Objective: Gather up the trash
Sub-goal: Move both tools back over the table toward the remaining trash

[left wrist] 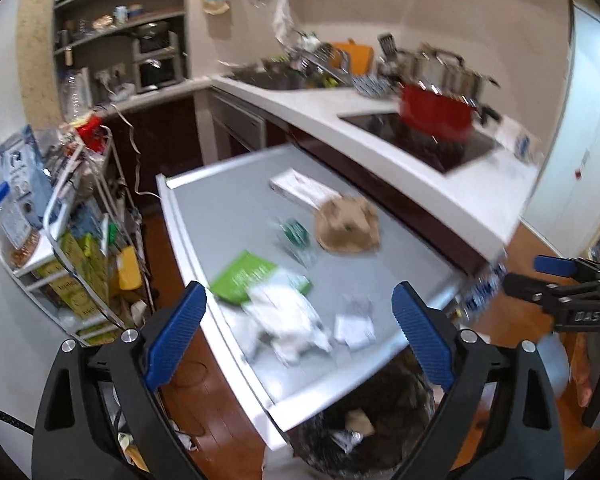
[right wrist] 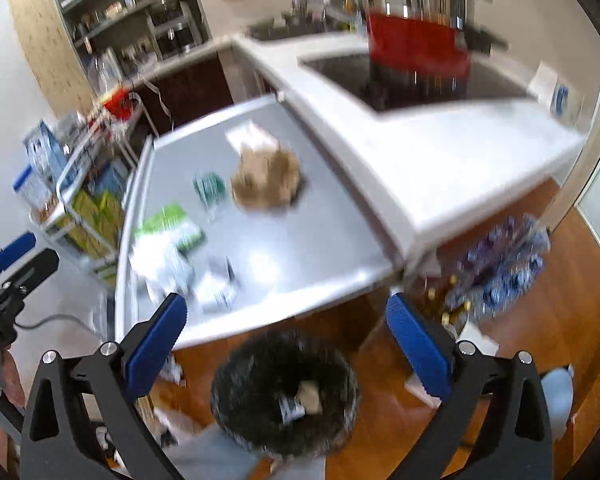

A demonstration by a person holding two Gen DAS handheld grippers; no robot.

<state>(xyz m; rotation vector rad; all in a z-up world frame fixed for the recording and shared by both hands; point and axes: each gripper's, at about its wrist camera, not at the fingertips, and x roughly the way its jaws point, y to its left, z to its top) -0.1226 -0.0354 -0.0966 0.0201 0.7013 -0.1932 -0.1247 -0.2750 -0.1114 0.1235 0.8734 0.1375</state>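
A grey pull-out table [left wrist: 228,208] [right wrist: 308,248] carries litter: a crumpled brown paper bag [left wrist: 348,226] [right wrist: 266,182], a small green packet [left wrist: 296,232] [right wrist: 209,186], a green-and-white package [left wrist: 244,276] [right wrist: 168,224], crumpled white paper [left wrist: 288,320] [right wrist: 160,264], a small white wrapper [left wrist: 354,326] [right wrist: 218,284] and a flat white box [left wrist: 300,188] [right wrist: 250,136]. Below the table's near edge stands a dark bin [left wrist: 404,396] [right wrist: 252,364] with scraps inside. My left gripper [left wrist: 300,288] hangs open above the table's near end. My right gripper [right wrist: 287,300] is open above the bin. Both are empty.
A white counter [left wrist: 440,184] [right wrist: 440,168] with a black cooktop and a red pot [left wrist: 436,112] [right wrist: 416,46] runs behind the table. A cluttered wire cart [left wrist: 80,240] [right wrist: 88,208] stands at the left. A bag of bottles [right wrist: 500,264] sits on the wooden floor at the right.
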